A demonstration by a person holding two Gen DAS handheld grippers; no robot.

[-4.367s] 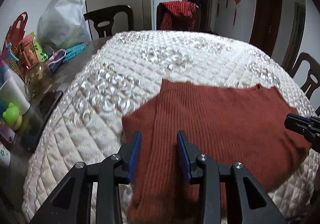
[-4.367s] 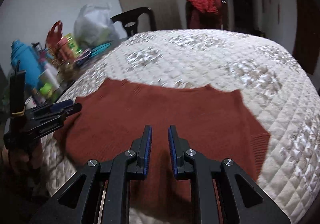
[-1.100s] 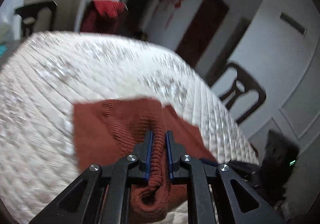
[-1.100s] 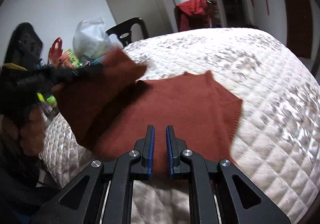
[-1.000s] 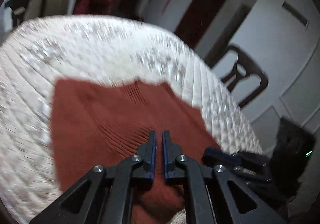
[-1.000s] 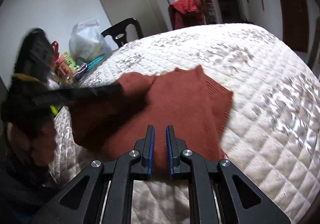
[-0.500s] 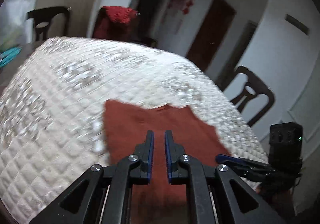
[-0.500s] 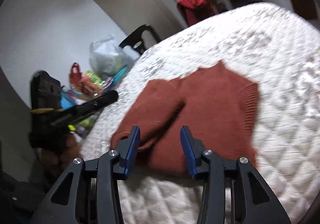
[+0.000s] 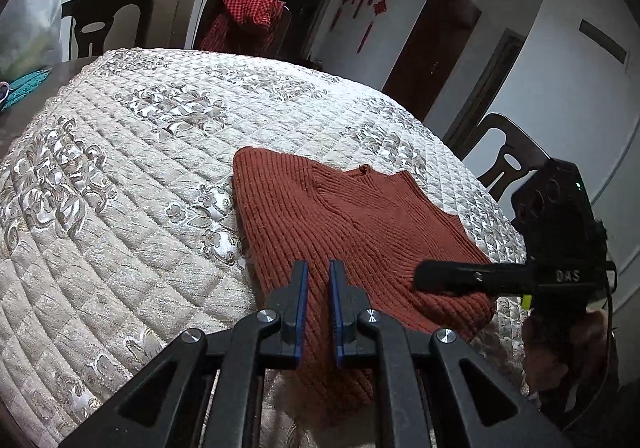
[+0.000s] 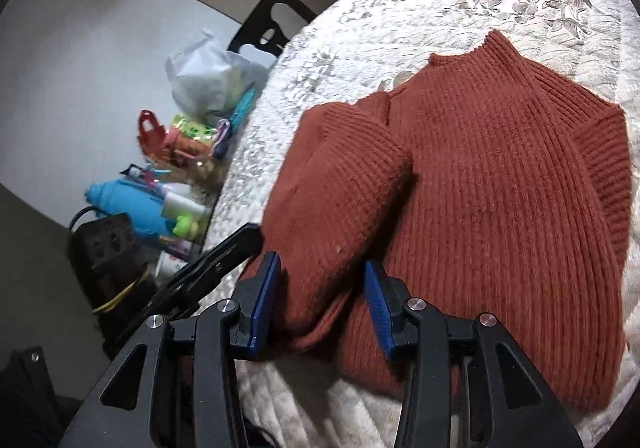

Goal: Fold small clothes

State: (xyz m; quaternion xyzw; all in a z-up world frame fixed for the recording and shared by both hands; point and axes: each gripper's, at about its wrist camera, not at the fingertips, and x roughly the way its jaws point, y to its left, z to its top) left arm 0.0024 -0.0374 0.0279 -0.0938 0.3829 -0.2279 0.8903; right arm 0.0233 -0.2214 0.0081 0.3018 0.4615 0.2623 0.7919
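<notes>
A rust-red ribbed sweater (image 9: 360, 216) lies flat on the quilted cream cover (image 9: 120, 188), collar toward the far side. Its left sleeve (image 10: 344, 176) is folded in over the body (image 10: 500, 176). My left gripper (image 9: 318, 268) hovers over the sweater's near left part, shut, with nothing pinched between the pads. My right gripper (image 10: 320, 268) is open at the near edge, and the lower end of the folded sleeve lies between its blue pads without being pressed. The right gripper (image 9: 440, 280) also reaches in from the right over the hem; the left gripper (image 10: 240, 244) shows at that view's left.
Dark chairs (image 9: 504, 160) ring the table, one draped with a red checked cloth (image 9: 244, 16). The table's left side holds a white bag (image 10: 204, 76), a blue bottle (image 10: 128, 204) and several small items. A hand (image 9: 560, 348) holds the right gripper.
The left gripper laid the sleeve over the sweater's body, let it go and drew back. The right gripper opened, rolled and moved left to the sleeve's lower end.
</notes>
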